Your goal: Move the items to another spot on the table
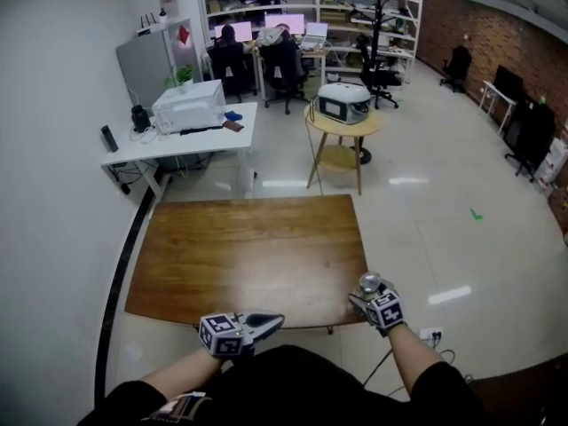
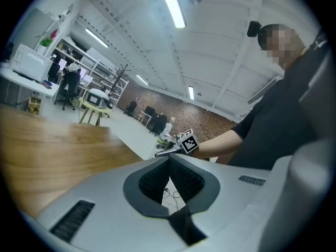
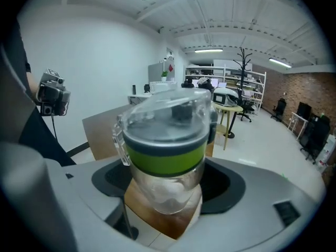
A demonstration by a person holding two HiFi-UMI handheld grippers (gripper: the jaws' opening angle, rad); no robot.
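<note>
One bottle (image 3: pixel 165 140), clear with a green band and a see-through lid (image 3: pixel 168 106), is the only item in view. It sits clamped between the jaws of the right gripper (image 1: pixel 371 296), which press on its lower body from both sides. In the head view the bottle is at the near right corner of the wooden table (image 1: pixel 248 247), raised off the surface, close to the person's body. The left gripper (image 2: pixel 169 167) holds nothing; its dark pads (image 2: pixel 185 178) are pressed together at the tips, and it hangs at the near edge of the table, left of the bottle.

Progress, as a judgement: the bottle is in hand and off the wood, so the carry is under way. Choosing a spot and setting it down remain. The tabletop shows no other item, so no further pieces can be counted as moved or waiting.

Orientation: the bottle's long axis runs roughly vertical, lid uppermost and base pointing down toward the table corner.
</note>
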